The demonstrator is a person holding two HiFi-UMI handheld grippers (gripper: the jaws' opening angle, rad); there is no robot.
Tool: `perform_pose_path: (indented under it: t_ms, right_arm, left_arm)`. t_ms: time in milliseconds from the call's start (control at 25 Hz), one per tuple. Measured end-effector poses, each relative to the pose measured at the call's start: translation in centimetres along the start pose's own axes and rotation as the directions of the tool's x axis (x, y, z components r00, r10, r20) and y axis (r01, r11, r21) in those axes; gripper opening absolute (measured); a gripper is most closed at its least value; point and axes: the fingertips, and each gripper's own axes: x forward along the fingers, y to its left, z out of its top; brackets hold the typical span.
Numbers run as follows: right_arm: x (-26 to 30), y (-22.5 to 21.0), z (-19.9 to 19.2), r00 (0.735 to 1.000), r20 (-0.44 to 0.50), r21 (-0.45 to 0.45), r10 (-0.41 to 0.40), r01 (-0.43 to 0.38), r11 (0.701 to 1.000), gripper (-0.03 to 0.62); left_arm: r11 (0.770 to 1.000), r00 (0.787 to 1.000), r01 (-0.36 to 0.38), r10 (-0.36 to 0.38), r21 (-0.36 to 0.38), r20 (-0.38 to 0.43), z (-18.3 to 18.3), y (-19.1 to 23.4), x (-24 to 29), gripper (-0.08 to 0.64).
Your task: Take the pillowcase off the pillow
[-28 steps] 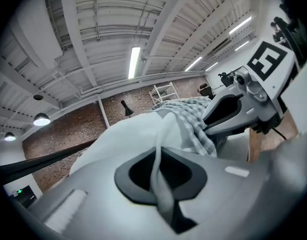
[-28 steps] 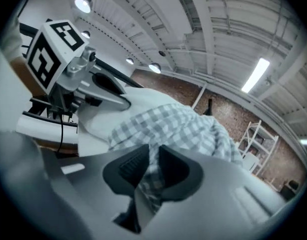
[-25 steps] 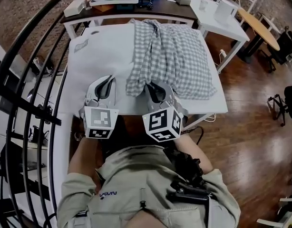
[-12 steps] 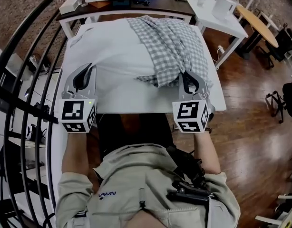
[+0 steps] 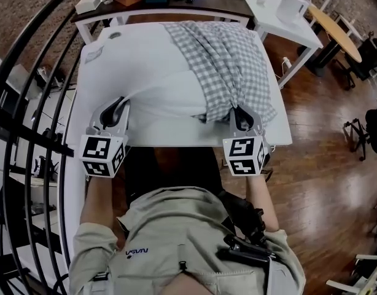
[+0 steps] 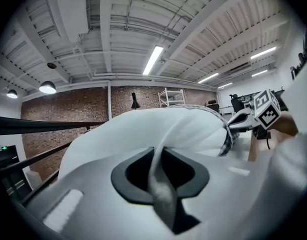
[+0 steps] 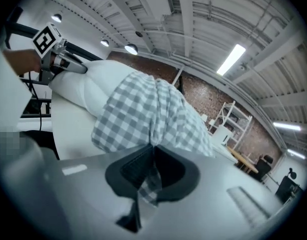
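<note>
A white pillow (image 5: 145,72) lies on the white table (image 5: 176,140). The grey-and-white checked pillowcase (image 5: 228,60) is bunched over its right half. My left gripper (image 5: 118,106) sits at the pillow's near left corner, shut on a fold of white pillow fabric (image 6: 143,129); its jaws have just been opening a little, with the fold still pinched between them. My right gripper (image 5: 239,112) is at the near right, shut on the pillowcase's checked edge (image 7: 138,114); its jaws have been closing on that cloth.
A dark desk (image 5: 164,8) with several small items stands behind the table. A white side table (image 5: 287,23) and a round wooden table (image 5: 342,32) are at the right. A black railing (image 5: 29,103) runs along the left. Wooden floor lies to the right.
Both grippers moved apart from the middle, the left one leftward, the right one rightward and nearer. The checked pillowcase slid right with it, and more white pillow shows.
</note>
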Motion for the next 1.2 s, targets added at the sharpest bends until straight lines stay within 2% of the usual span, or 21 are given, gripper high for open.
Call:
perform_pose_path:
  t_ms: [80,200,320,400,520,720,800,920,1080,1200]
  right_arm:
    - [0.0,0.0,-0.2,1.0,0.018,0.028,0.017,-0.018,0.999,0.022]
    - [-0.8,-0.1,0.2,0.996,0.064,0.082,0.056,-0.061,0.995,0.028]
    - [-2.2,-0.6,1.7,0.988,0.114,0.122,0.105,-0.119,0.985,0.067]
    - [-3.4,-1.1,3.3,0.979,0.159,0.128,0.131,-0.151,0.98,0.103]
    - [-5.2,-1.9,6.4,0.958,0.246,0.126,0.148,-0.183,0.975,0.106]
    - [-5.7,-4.3,10.9,0.915,0.365,0.116,0.169,-0.225,0.967,0.106]
    - [-4.8,-5.4,12.5,0.905,0.391,0.106,0.168,-0.226,0.968,0.106]
    - [-2.9,-6.6,15.2,0.892,0.421,0.081,0.165,-0.218,0.973,0.106]
    - [0.2,-7.6,18.9,0.877,0.44,0.08,0.19,-0.25,0.965,0.106]
    - [3.0,-8.1,20.9,0.875,0.434,0.088,0.213,-0.277,0.957,0.106]
  left_arm:
    - [1.0,1.0,0.03,-0.03,0.0,0.009,0.5,-0.8,-0.4,0.099]
    - [0.996,0.997,0.073,-0.071,-0.054,0.04,2.2,-1.1,-1.8,0.211]
    - [0.995,0.993,0.09,-0.086,-0.047,0.085,5.2,-0.9,-2.7,0.259]
    - [0.996,0.991,0.088,-0.086,-0.012,0.101,7.1,-0.9,-2.1,0.264]
    - [0.995,0.989,0.101,-0.103,0.022,0.109,9.1,-1.1,-1.2,0.264]
    - [0.985,0.98,0.17,-0.173,0.032,0.1,11.0,-1.8,-1.5,0.262]
    - [0.987,0.981,0.159,-0.162,0.037,0.104,12.0,-1.2,-2.0,0.261]
    - [0.993,0.989,0.101,-0.107,0.067,0.101,13.6,0.8,-1.3,0.261]
    - [0.993,0.99,0.094,-0.1,0.069,0.1,15.3,2.1,3.3,0.261]
    - [0.994,0.994,0.094,-0.097,0.057,0.042,15.2,2.7,8.6,0.262]
